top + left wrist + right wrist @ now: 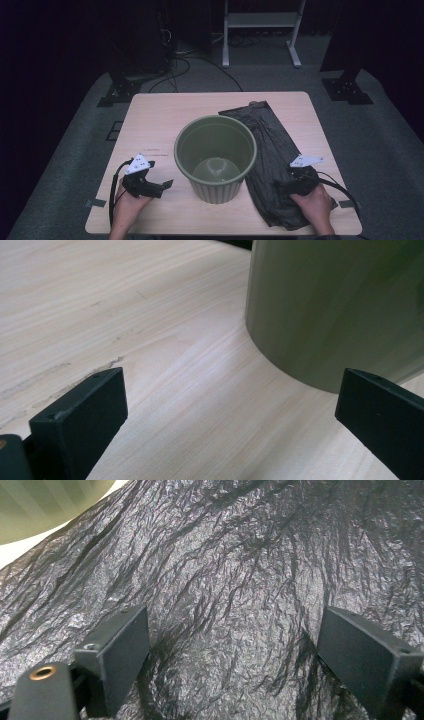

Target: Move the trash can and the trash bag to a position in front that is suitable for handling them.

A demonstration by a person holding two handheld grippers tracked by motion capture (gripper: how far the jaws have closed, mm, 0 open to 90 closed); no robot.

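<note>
Right gripper (235,655) jaws wide, low over crinkled black plastic bag (272,150), likely poised to pinch it. Left gripper (230,410) jaws wide, empty, beside ribbed green plastic bin (216,157), seemingly ready to steady it.

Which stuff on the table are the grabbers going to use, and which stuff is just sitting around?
Probably for the job:
- green bin, standing open and empty on the table
- black plastic bag, lying flat beside the bin
- right gripper, open over the bag
- left gripper, open near the bin

Just lying about:
- white rack on the floor behind
- cables on the floor
</note>
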